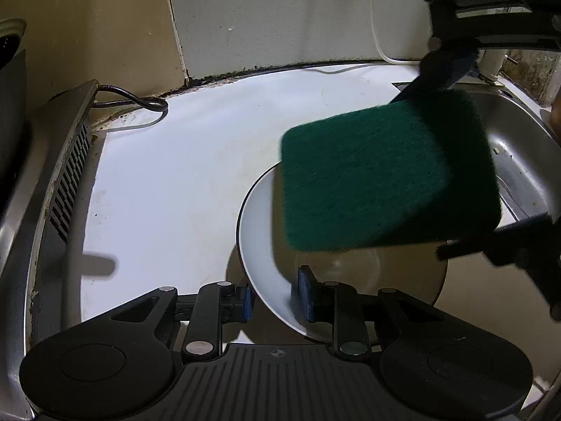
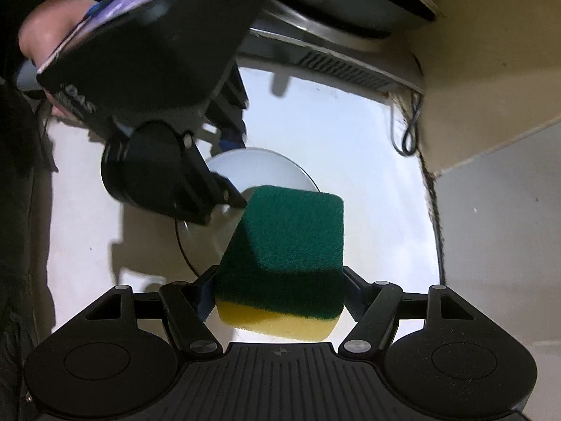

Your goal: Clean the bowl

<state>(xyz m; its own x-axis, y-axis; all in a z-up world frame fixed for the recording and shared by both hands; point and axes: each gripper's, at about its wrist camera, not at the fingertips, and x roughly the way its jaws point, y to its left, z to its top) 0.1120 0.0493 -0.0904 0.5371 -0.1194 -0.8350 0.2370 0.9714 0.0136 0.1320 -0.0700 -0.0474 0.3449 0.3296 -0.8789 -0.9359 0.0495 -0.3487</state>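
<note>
White countertop point(image 1: 182, 175) under you, cream wall point(image 1: 263, 14) behind, grimy seam along join. Steel sink point(image 1: 519, 147) at right, vented steel appliance point(image 1: 66, 175) at left, black cable point(image 1: 133, 101) beside it. Count: one bowl point(image 1: 261, 245), one sponge point(image 1: 385, 179), two grippers. Your left gripper point(image 1: 275, 296) clamps bowl rim, bowl tilted above counter. Your right gripper point(image 2: 280, 298) grips sponge, green face toward bowl, just above bowl's inside; contact unclear.
</note>
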